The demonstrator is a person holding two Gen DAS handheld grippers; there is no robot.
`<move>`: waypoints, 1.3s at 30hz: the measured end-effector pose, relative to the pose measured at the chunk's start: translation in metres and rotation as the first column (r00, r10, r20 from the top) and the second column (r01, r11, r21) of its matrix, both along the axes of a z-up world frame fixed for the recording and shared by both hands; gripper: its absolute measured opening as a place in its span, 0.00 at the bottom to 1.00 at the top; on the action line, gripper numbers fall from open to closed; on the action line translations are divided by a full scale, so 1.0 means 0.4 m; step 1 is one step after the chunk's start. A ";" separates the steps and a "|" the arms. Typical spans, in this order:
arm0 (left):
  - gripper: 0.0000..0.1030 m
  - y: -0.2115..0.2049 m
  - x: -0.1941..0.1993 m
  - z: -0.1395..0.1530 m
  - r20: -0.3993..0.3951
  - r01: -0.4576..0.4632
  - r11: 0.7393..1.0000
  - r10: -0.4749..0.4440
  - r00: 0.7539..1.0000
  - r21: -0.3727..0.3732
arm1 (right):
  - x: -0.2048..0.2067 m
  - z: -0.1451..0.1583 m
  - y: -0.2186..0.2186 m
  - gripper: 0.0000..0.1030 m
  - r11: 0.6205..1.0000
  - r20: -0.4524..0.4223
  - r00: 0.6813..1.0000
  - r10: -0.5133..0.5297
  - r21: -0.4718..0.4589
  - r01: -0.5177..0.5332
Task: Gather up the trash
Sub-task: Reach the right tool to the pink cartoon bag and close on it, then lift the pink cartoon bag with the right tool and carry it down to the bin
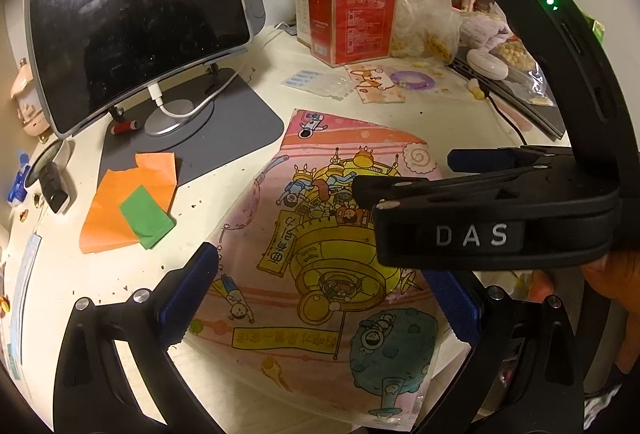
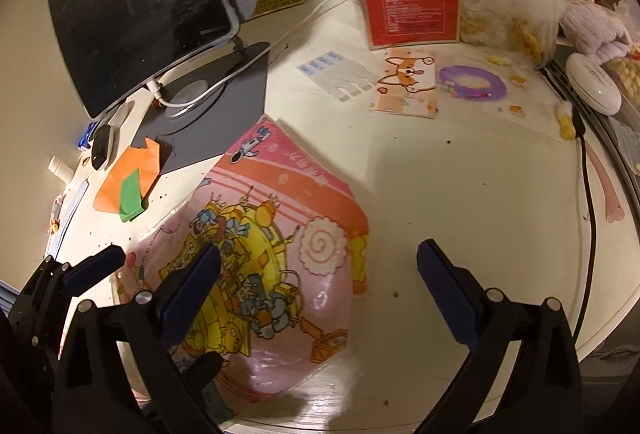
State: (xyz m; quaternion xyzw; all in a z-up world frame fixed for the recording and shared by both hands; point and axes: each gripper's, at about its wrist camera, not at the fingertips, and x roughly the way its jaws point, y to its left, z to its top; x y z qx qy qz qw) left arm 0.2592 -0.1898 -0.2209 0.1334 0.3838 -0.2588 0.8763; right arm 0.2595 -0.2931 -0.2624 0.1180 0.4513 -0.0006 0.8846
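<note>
Both my grippers, left gripper and right gripper, gaped wide over cartoon bag, empty. Judged bag not yet grasped; next: pinch edge, lift off surface.

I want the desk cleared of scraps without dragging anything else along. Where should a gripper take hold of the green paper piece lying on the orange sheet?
Take the green paper at its near corner, coming from the desk-edge side. That corner overhangs the orange sheet and looks slightly curled up, so a finger could probably slip under it. The open left gripper is the nearer one.
</note>
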 end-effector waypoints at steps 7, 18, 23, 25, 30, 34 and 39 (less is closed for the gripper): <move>0.94 0.002 0.010 -0.017 -0.013 -0.012 1.000 0.012 1.000 -0.005 | 0.009 0.000 0.021 0.57 1.000 -0.005 1.000 0.029 -0.010 -0.029; 0.94 0.025 0.015 -0.032 -0.032 -0.058 0.998 0.057 0.998 -0.034 | 0.008 0.004 0.043 0.17 0.997 0.009 0.997 0.075 -0.019 -0.075; 0.94 0.038 0.007 -0.025 -0.023 -0.064 0.997 0.063 0.998 -0.034 | -0.002 0.017 0.044 0.14 0.997 0.024 0.996 0.081 0.000 -0.081; 0.94 0.045 -0.001 -0.017 -0.015 -0.068 0.997 0.067 0.998 -0.036 | -0.010 0.028 0.045 0.13 0.997 0.038 0.996 0.081 0.006 -0.081; 0.94 0.070 -0.028 0.006 0.002 -0.077 0.996 0.078 0.997 -0.048 | -0.042 0.070 0.058 0.13 0.996 0.079 0.993 0.086 0.004 -0.087; 0.94 0.099 -0.069 0.031 0.021 -0.082 0.995 0.084 0.996 -0.059 | -0.084 0.110 0.074 0.13 0.996 0.115 0.990 0.084 -0.006 -0.084; 0.94 0.137 -0.144 0.062 0.045 -0.088 0.992 0.092 0.995 -0.086 | -0.163 0.155 0.113 0.12 0.996 0.149 0.985 0.090 -0.022 -0.088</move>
